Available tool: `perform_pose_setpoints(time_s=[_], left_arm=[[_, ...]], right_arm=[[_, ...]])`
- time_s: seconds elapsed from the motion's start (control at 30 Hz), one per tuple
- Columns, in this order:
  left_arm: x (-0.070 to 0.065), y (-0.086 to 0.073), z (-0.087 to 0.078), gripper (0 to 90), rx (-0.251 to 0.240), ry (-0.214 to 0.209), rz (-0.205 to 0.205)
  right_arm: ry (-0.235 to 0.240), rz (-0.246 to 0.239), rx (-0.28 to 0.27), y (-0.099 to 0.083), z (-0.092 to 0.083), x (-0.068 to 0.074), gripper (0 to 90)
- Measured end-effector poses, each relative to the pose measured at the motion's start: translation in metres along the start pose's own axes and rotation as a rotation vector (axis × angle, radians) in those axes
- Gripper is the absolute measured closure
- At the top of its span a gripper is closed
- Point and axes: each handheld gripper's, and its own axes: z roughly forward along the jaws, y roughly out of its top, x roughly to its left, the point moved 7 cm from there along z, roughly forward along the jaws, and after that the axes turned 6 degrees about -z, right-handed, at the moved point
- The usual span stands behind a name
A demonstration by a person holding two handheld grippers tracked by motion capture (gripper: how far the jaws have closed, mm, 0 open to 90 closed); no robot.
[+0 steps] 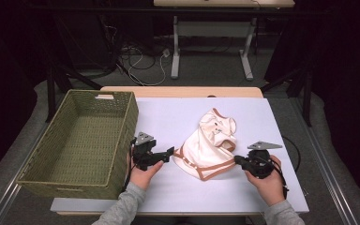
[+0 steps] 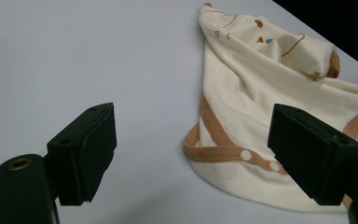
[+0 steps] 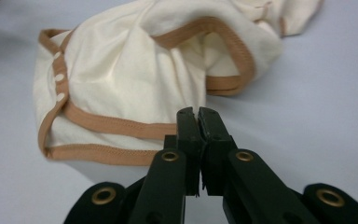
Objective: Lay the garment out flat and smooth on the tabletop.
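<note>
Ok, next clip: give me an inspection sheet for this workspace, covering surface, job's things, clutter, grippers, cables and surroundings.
Surface: white rectangular tabletop with a wooden far edge.
Job's things: cream baby bodysuit with tan trim and snap buttons, crumpled on the table between the two grippers; empty green woven rectangular basket at the table's left side.
Clutter: nothing seen.
Grippers: left gripper open, jaws apart beside the garment's snap edge, not touching it; right gripper shut at the trimmed hem, whether cloth is pinched cannot be told.
Cables: black lead trailing from the right gripper; loose white and black cables on the floor beyond the table.
Surroundings: dark curtains, white-legged desk at the back, grey floor.
</note>
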Motion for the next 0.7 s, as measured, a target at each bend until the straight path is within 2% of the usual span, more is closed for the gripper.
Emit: perform_pose_setpoints(time_s=[0.2, 0.3, 0.57, 0.7], left_arm=[[-0.002, -0.001, 0.002, 16.4, 0.006, -0.006, 0.004], [-0.002, -0.001, 0.003, 16.8, 0.007, -0.007, 0.009], [-0.007, 0.002, 0.011, 18.5, 0.006, -0.016, 0.020], [-0.014, 0.005, 0.020, 25.6, 0.016, -0.034, 0.045]], right_arm=[[-0.045, 0.075, -0.015, -0.001, -0.008, -0.031, 87.9], [-0.065, 0.092, -0.014, -0.004, -0.010, -0.043, 87.9], [-0.130, 0.118, -0.005, -0.010, -0.013, -0.067, 88.0], [-0.182, 0.118, 0.004, -0.013, -0.015, -0.078, 88.0]])
